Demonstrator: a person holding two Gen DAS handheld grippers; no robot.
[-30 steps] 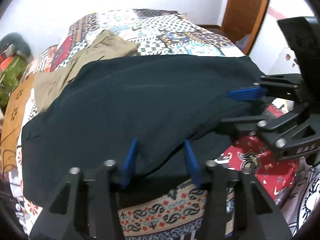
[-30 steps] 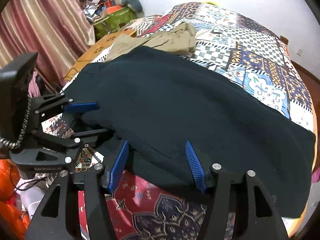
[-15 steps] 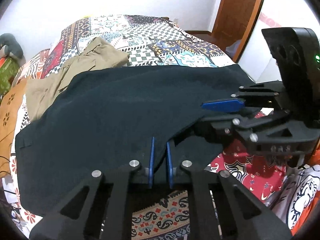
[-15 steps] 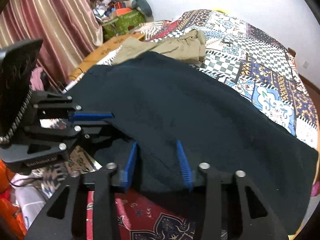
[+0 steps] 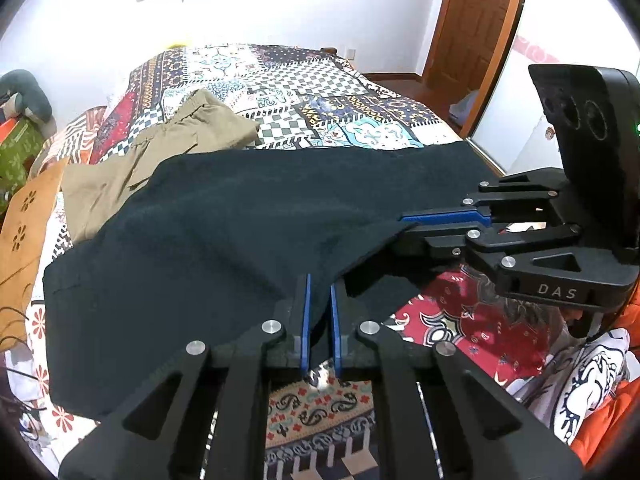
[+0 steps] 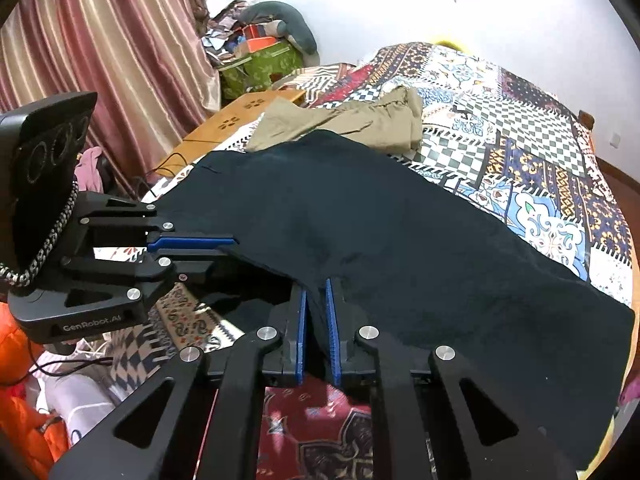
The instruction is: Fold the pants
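Pinching the near edge of the dark navy fabric pants, we had the left gripper clamped narrow on the cloth so it could be lifted. Our right gripper gripped the same edge just beside it, probably through both layers, though the dark folds hid that. The pants lay spread across the patchwork patterned bedspread, overlapping the crumpled khaki cotton trousers behind them.
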